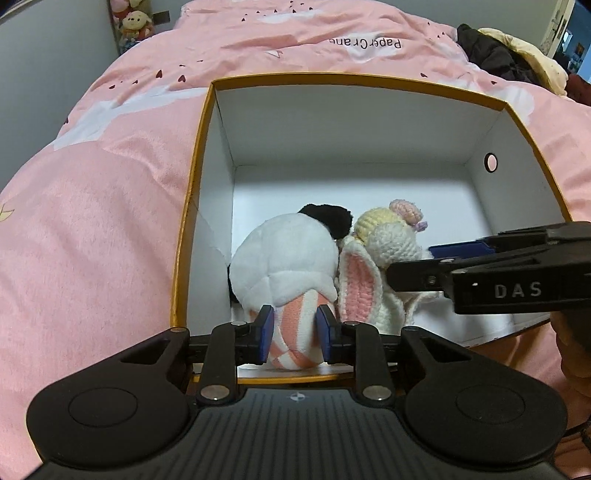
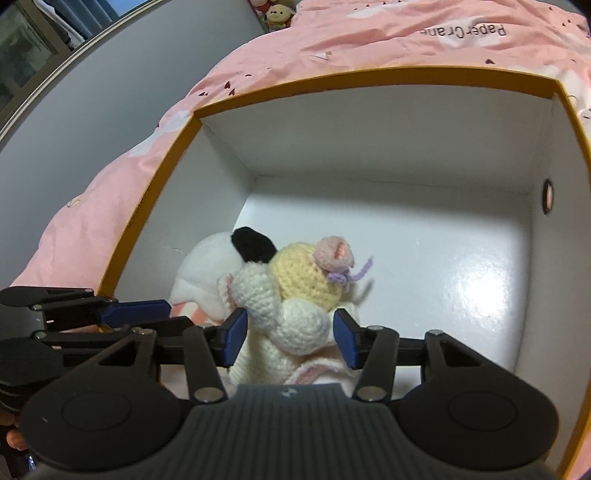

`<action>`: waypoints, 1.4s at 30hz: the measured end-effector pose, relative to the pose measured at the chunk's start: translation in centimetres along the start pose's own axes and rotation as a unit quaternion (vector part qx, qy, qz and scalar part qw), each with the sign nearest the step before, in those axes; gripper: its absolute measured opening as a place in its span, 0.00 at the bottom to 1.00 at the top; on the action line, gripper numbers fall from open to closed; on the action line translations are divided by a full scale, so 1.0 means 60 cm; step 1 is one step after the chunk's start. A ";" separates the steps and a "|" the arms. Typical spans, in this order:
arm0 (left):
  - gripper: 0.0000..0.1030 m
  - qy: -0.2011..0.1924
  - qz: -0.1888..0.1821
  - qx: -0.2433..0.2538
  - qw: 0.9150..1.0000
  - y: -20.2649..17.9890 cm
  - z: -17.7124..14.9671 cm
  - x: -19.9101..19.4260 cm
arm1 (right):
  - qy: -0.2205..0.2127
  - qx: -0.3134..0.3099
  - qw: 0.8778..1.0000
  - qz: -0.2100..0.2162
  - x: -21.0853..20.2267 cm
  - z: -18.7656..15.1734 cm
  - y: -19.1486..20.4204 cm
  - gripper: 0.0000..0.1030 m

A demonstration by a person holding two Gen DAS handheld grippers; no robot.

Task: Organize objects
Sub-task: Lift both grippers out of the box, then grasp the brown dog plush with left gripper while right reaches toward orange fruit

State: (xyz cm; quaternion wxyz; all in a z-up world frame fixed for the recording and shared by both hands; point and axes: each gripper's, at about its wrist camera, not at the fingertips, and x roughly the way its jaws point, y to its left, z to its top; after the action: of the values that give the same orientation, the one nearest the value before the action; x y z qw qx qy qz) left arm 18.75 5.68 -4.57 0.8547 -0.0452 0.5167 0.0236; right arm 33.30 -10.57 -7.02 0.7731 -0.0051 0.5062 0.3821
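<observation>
An open white box with an orange rim (image 1: 199,155) sits on a pink bedspread. Inside, near its front left corner, lie a white plush toy (image 1: 286,262) with a black ear and pink striped bottom, and a crocheted bunny doll (image 1: 384,240) in cream, yellow and pink. My left gripper (image 1: 295,332) is shut on the plush toy's pink striped end. My right gripper (image 2: 290,332) is around the crocheted doll (image 2: 295,295), its blue pads at the doll's sides; I cannot tell whether they press it. The plush toy (image 2: 207,269) lies left of the doll.
The box's rim (image 2: 159,177) and white walls surround both grippers. A round hole (image 1: 490,162) pierces the right wall. The pink bedspread (image 1: 92,221) lies all around. Dark and cream clothes (image 1: 498,51) pile at the far right; stuffed toys (image 1: 133,18) stand far left.
</observation>
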 end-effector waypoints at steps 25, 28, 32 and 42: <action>0.28 -0.115 -0.077 -0.014 0.990 -0.041 -0.072 -0.160 | -0.106 -0.060 0.992 -0.032 -0.148 -0.073 0.089 0.61; 0.28 -0.110 -0.087 -0.013 0.990 -0.051 -0.091 -0.171 | -0.119 -0.055 0.991 -0.036 -0.176 -0.097 0.097 0.65; 0.28 -0.099 -0.101 -0.013 0.990 -0.053 -0.119 -0.183 | -0.126 -0.046 0.990 -0.052 -0.201 -0.137 0.103 0.67; 0.29 -0.056 -0.074 -0.024 0.995 -0.020 -0.184 -0.200 | -0.040 -0.001 0.999 -0.023 -0.171 -0.235 0.109 0.57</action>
State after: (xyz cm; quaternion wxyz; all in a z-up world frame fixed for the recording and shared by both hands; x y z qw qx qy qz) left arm 3.54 3.45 1.03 0.8803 -0.1025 0.4626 -0.0249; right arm 16.43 -17.52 -3.33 0.8014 -0.0016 0.4741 0.3647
